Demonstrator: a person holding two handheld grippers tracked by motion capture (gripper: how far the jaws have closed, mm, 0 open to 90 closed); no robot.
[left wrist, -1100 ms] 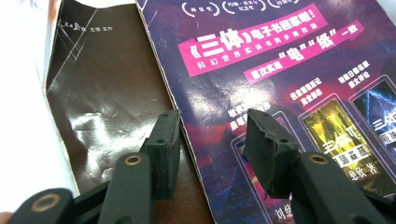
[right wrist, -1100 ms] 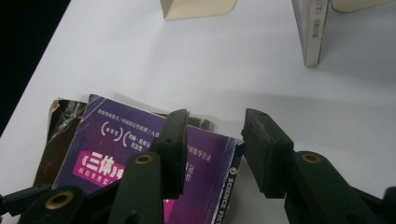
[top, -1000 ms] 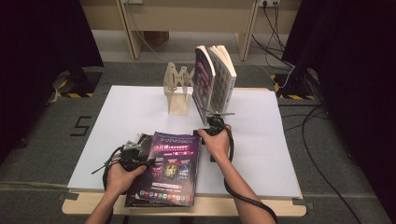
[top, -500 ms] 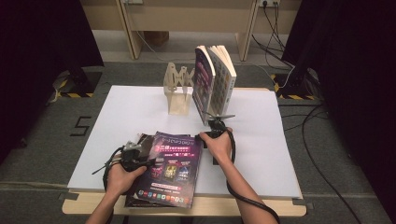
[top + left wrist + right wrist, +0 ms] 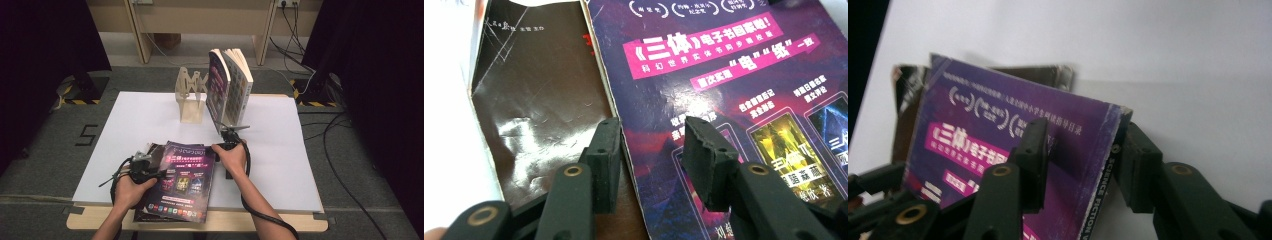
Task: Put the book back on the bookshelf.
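The purple book (image 5: 184,181) lies flat at the near edge of the white surface (image 5: 280,150), on top of a dark book (image 5: 539,95) whose glossy cover shows past its left side. The left gripper (image 5: 141,166) sits over that left side, in a hand coming up from the bottom of the high view. In the left gripper view its fingers (image 5: 605,155) stand partly apart above the line where the purple cover overlaps the dark one, with nothing pinched between them.

The right gripper (image 5: 226,147) is at the purple book's far right corner. In the right gripper view the corner and spine sit between the fingers (image 5: 1034,150), one over the cover and one just outside the spine. They have just been closing, though whether the pads already press on the book is hard to tell from this angle.

Farther back on the surface stands a wooden rack (image 5: 191,95), and just beside it two upright books (image 5: 230,85) lean together.
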